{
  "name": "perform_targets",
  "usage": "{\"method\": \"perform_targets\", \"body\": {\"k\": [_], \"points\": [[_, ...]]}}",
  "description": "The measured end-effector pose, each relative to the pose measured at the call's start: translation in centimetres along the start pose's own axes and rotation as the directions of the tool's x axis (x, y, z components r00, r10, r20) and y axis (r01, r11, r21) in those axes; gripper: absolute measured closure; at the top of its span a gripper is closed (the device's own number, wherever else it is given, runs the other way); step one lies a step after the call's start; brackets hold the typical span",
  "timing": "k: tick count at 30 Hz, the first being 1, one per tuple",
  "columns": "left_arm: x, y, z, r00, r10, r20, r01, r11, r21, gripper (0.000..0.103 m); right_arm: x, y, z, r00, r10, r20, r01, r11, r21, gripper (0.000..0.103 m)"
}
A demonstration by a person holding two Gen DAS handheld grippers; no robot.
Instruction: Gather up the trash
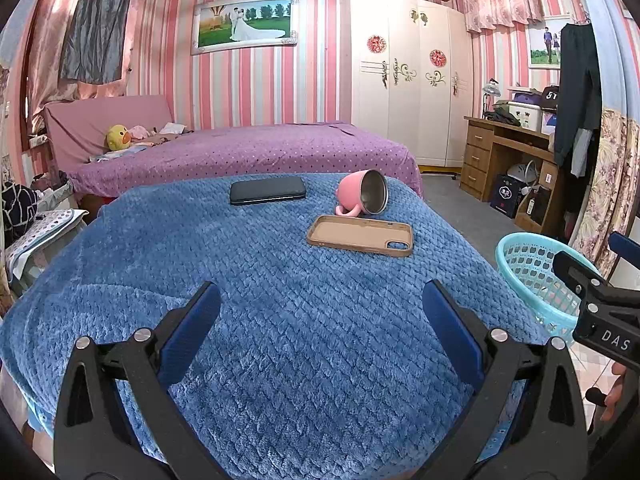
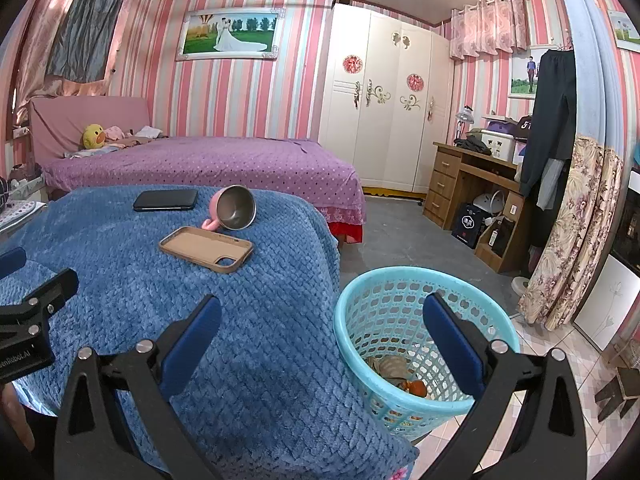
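A turquoise lattice basket (image 2: pixel 352 312) stands on the floor by the right edge of the blue blanket (image 2: pixel 240 340); crumpled trash (image 2: pixel 394 366) and something orange lie at its bottom. My right gripper (image 2: pixel 322 312) is open, straddling the blanket's edge and the basket's near rim, with nothing between its fingers. My left gripper (image 1: pixel 320 300) hovers open over the middle of the blanket (image 1: pixel 280 300), empty. The basket (image 1: pixel 528 264) shows at the right of the left wrist view, partly behind the right gripper's body.
On the blanket's far part lie a tan phone case (image 1: pixel 360 235), a tipped pink mug (image 1: pixel 362 192) and a black phone (image 1: pixel 267 189). A purple bed (image 1: pixel 248 148) stands behind, a white wardrobe (image 2: pixel 384 112) and wooden desk (image 2: pixel 472 184) at the right. A hand (image 1: pixel 616 392) holds the right gripper.
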State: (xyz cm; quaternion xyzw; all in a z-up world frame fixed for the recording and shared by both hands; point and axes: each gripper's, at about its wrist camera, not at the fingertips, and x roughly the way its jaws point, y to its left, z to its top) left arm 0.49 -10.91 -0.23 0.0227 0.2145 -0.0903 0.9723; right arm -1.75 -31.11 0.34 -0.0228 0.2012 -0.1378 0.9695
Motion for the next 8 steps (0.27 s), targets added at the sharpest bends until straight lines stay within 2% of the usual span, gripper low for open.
{"method": "perform_targets", "body": {"k": [8], "points": [[0.17,0.18,0.08,1.0,-0.003,-0.004,0.003,1.0,-0.013,0.005,-0.09,0.1,0.06,1.0,0.002,-0.002,-0.002,1.0,0.0,0.005]]}}
